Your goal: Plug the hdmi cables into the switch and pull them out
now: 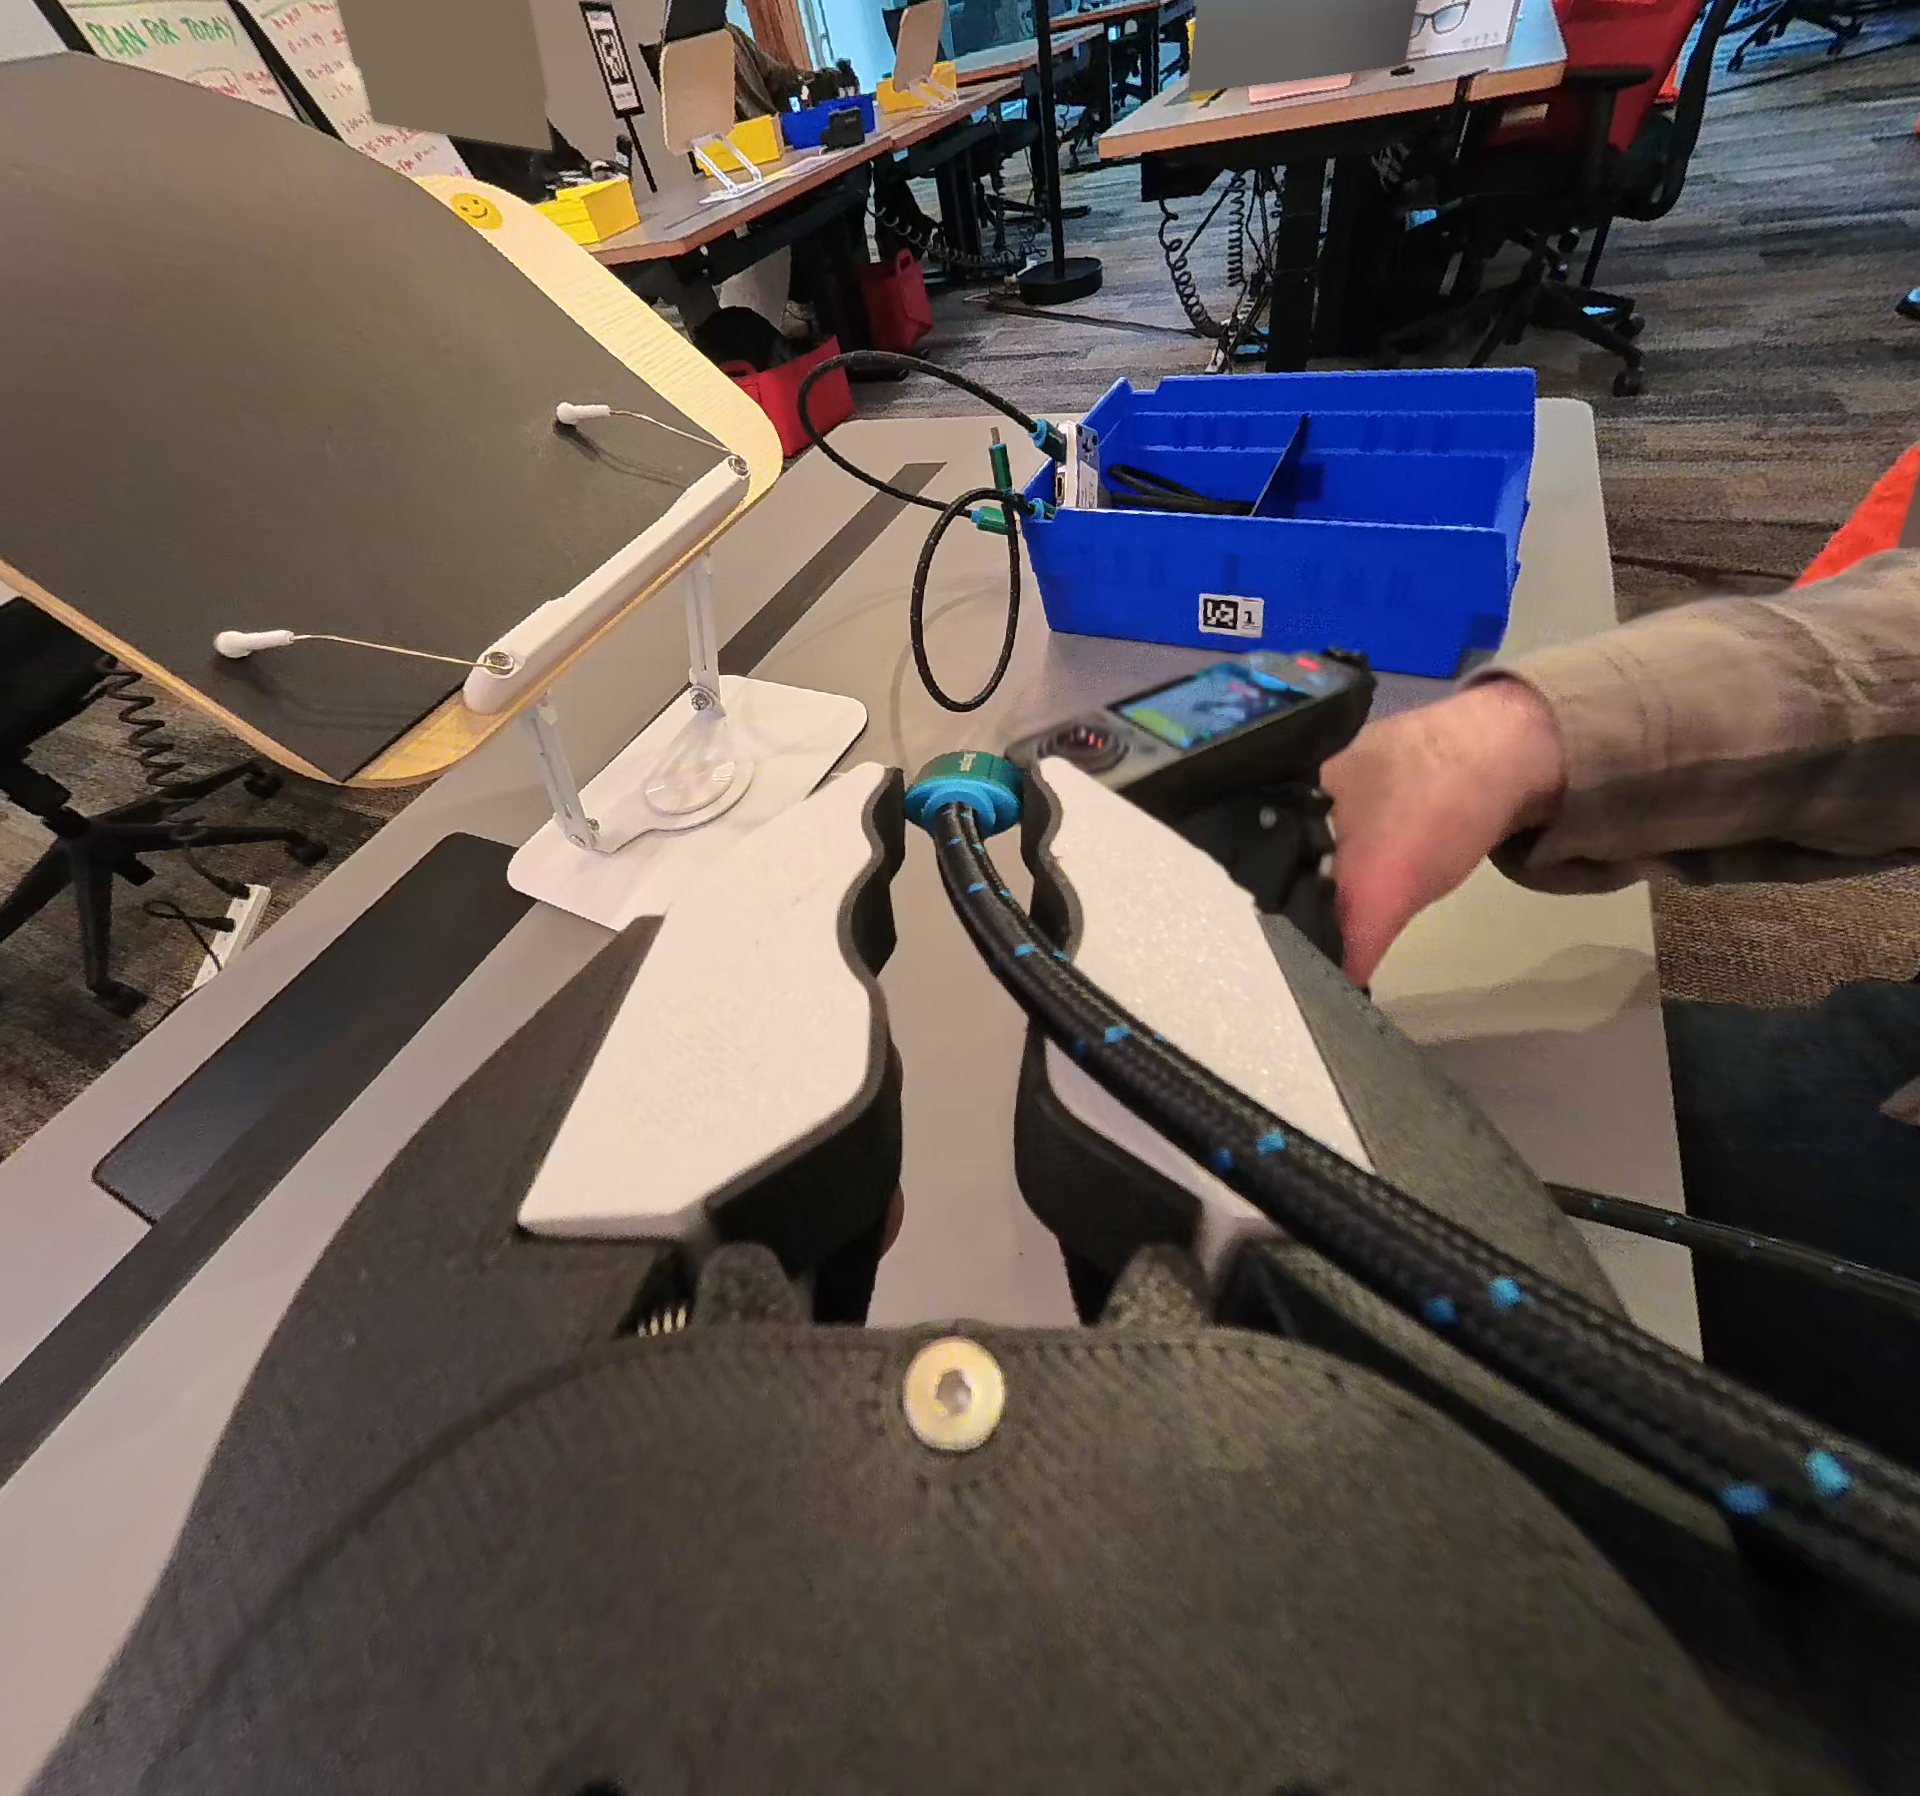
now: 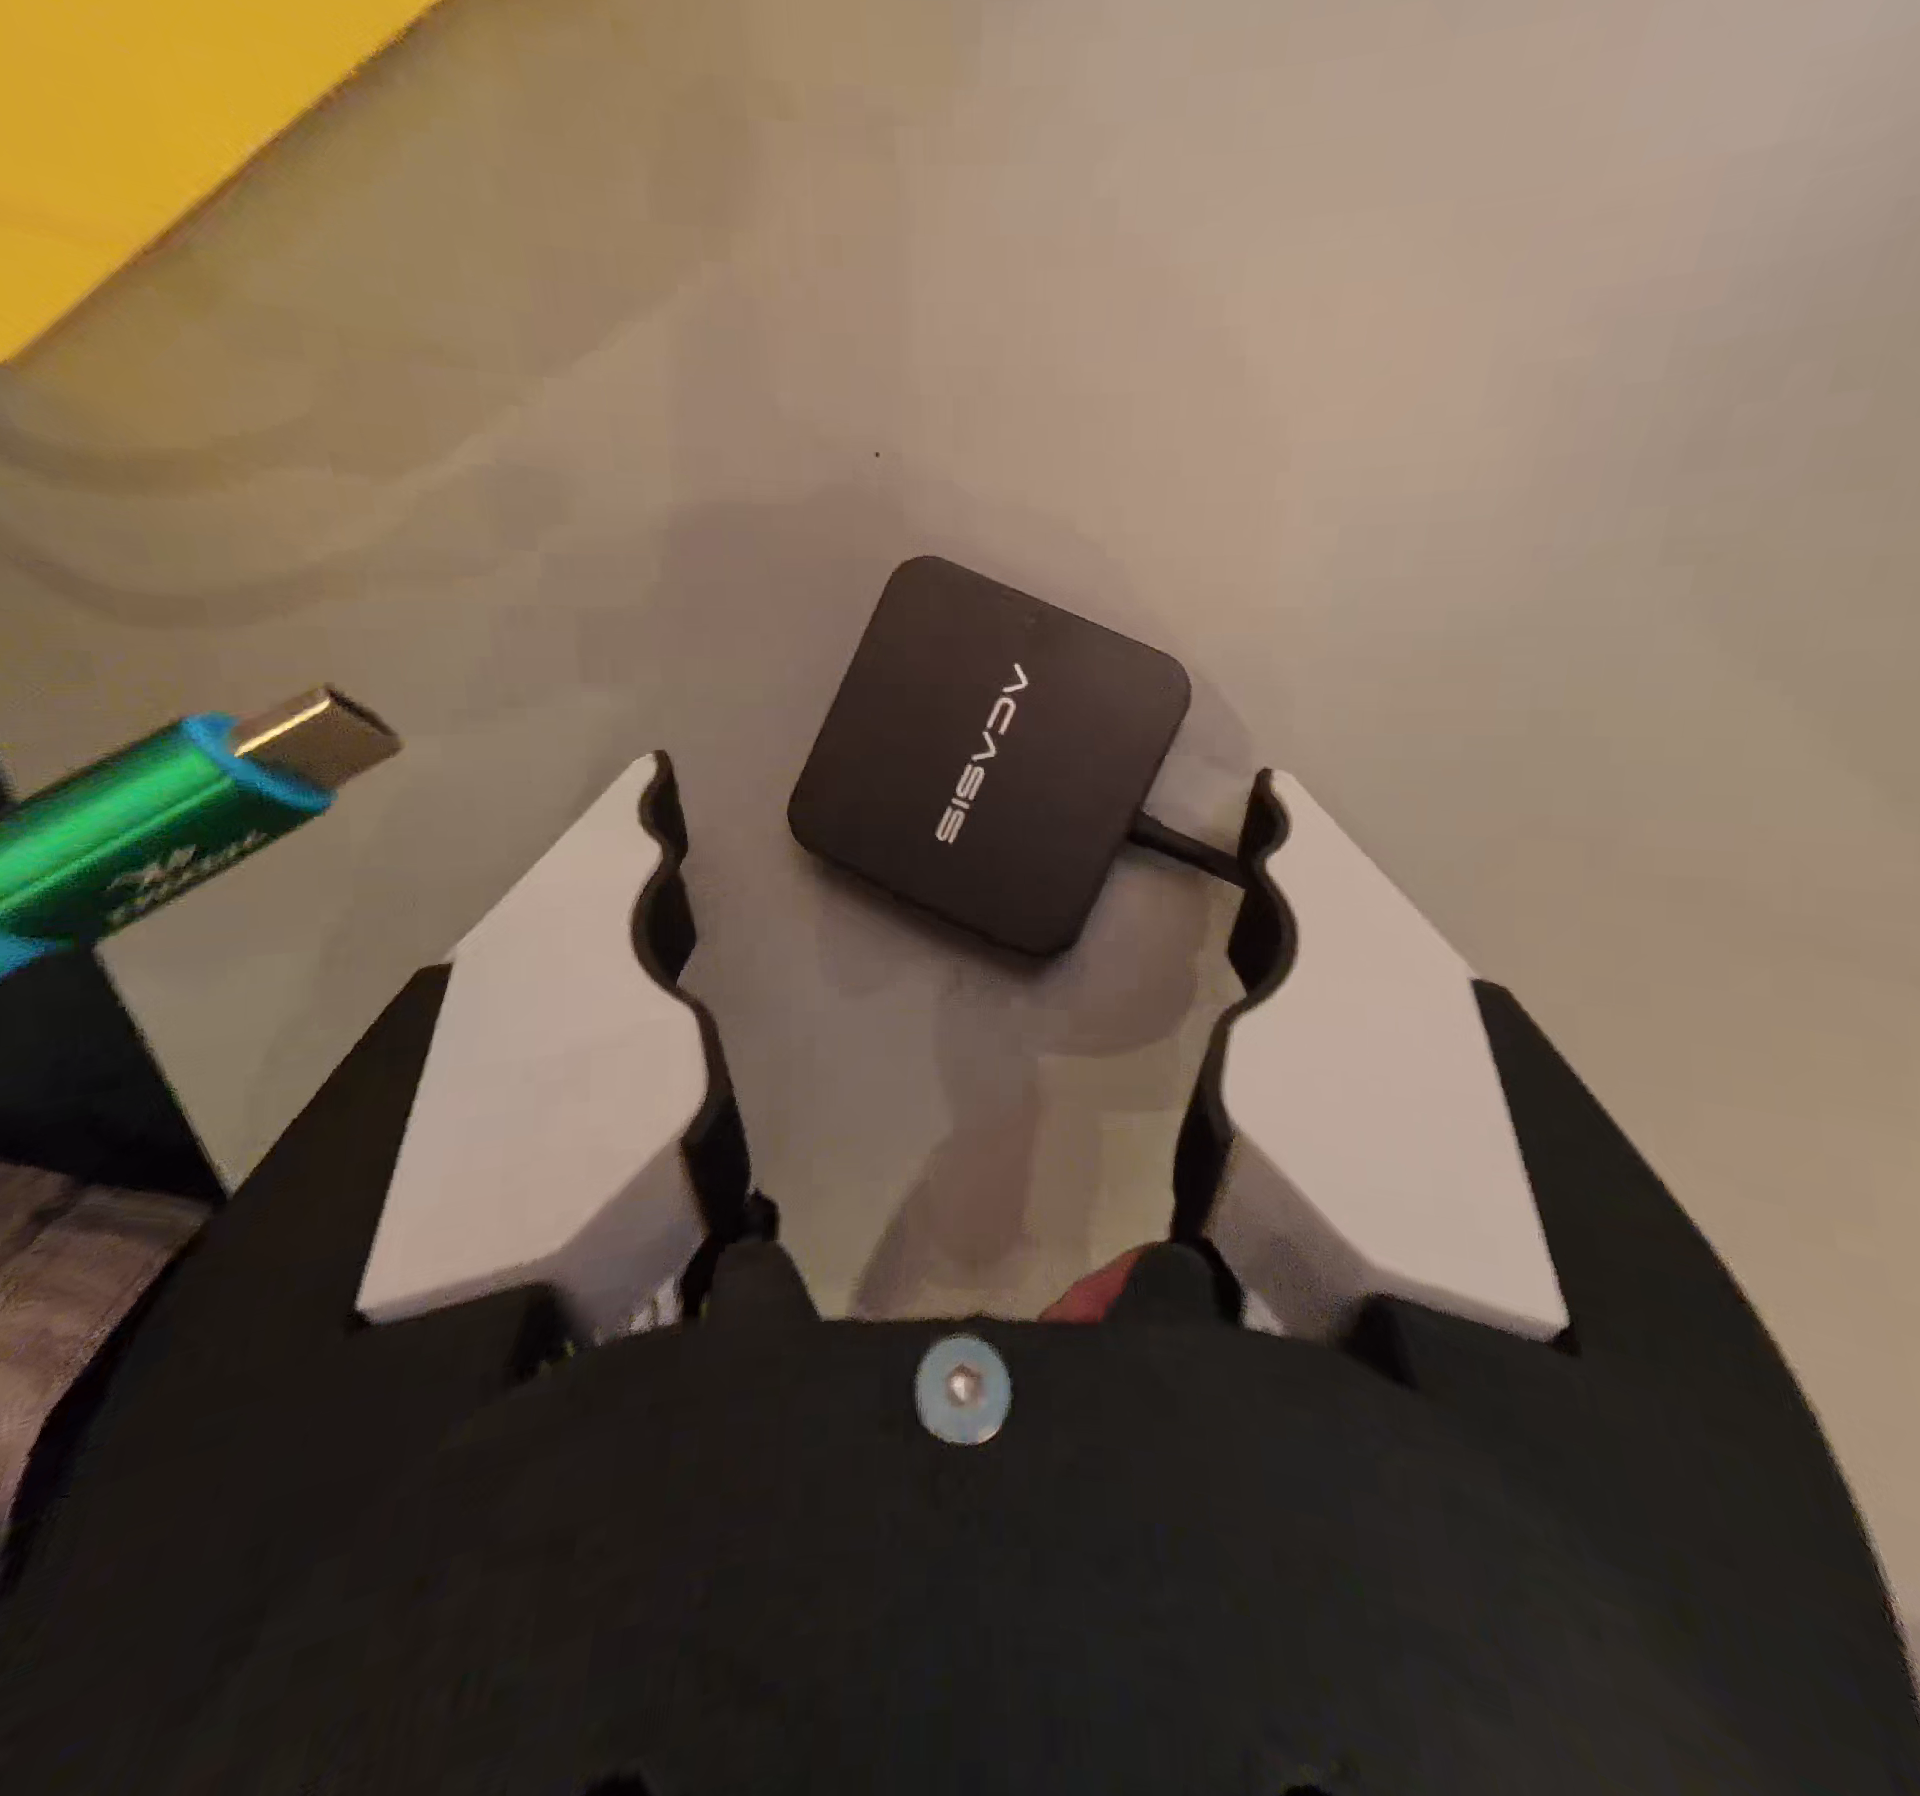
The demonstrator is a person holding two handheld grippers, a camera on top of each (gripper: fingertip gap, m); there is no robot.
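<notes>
Office room, grey table point(image 2: 1351, 292). Blue bin point(image 1: 1278, 541) far end, spare cables inside. Left gripper point(image 1: 961, 811) clamped on green plug point(image 1: 961, 790). Right gripper point(image 2: 961, 873) wide, empty, above black switch point(image 2: 987, 754). Risk: unpinned switch slides during insertion; stiff cable point(image 1: 1299, 1123) twists plug.

Office — patterned carpet point(image 1: 1766, 219) | rows of desks point(image 1: 1299, 99) | red chair point(image 1: 1621, 32) | whiteboards point(image 1: 156, 21)
</notes>
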